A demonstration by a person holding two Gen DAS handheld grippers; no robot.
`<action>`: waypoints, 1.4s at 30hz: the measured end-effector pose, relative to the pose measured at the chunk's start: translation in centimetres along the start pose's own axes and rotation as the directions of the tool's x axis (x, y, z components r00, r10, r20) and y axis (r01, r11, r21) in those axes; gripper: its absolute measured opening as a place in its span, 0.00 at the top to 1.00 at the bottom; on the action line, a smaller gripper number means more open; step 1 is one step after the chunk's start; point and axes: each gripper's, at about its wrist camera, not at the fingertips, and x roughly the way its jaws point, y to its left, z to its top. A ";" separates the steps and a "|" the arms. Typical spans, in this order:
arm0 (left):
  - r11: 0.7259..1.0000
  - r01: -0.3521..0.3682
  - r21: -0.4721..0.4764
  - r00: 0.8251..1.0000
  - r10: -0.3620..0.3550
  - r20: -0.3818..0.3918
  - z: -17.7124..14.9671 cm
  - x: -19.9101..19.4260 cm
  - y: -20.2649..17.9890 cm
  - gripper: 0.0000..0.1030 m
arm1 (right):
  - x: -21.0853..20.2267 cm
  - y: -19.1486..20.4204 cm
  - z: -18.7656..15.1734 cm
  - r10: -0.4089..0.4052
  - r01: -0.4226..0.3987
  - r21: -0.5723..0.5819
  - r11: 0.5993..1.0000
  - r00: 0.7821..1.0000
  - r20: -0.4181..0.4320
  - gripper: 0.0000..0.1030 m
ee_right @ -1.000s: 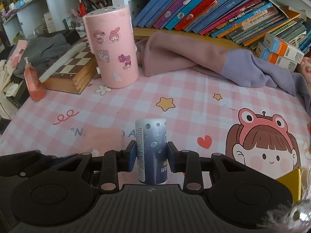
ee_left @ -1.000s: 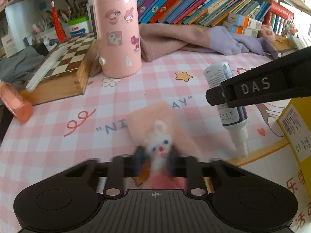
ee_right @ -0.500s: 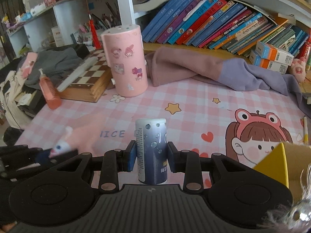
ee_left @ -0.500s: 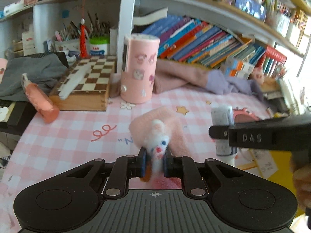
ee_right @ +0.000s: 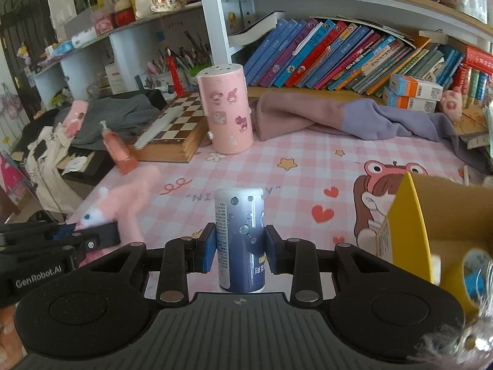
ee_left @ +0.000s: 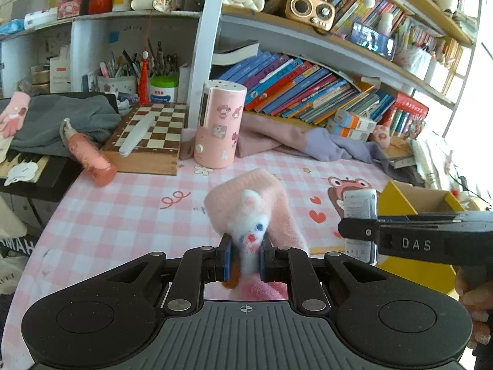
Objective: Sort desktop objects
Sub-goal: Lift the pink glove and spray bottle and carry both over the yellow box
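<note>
Left gripper (ee_left: 245, 257) squeezing the fluffy pink glove (ee_left: 249, 212) between its fingers — lifted off the checked pink mat (ee_left: 129, 212). Right gripper (ee_right: 239, 248) pinched tight on the blue bottle (ee_right: 239, 231), held upright. Just right of those fingers — a yellow box (ee_right: 409, 222). Far past both, a pink sticker tube (ee_right: 226, 111) and chessboard (ee_left: 154, 132).

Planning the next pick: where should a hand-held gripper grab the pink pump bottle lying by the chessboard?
Grip the pink pump bottle across its mid-body, coming from above. It lies tilted against the chessboard box, pump head raised; the body is its widest, straightest part.
</note>
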 end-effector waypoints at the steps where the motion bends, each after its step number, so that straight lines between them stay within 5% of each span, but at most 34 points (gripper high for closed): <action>1: 1.000 0.006 -0.002 1.000 -0.006 0.001 -0.2 -0.5 0.0 0.85 | -0.5 0.2 -0.4 0.000 0.000 0.001 1.000 1.000 0.001 0.71; 26: 0.992 0.117 0.036 0.992 -0.116 -0.046 -7.0 -10.1 -1.5 0.85 | -10.7 4.0 -10.9 -0.026 0.027 0.074 0.997 1.000 -0.010 0.71; 42: 0.952 0.289 0.103 0.951 -0.273 -0.148 -9.9 -11.2 -4.0 0.85 | -15.2 4.0 -16.5 -0.136 0.143 0.197 0.970 0.990 -0.048 0.71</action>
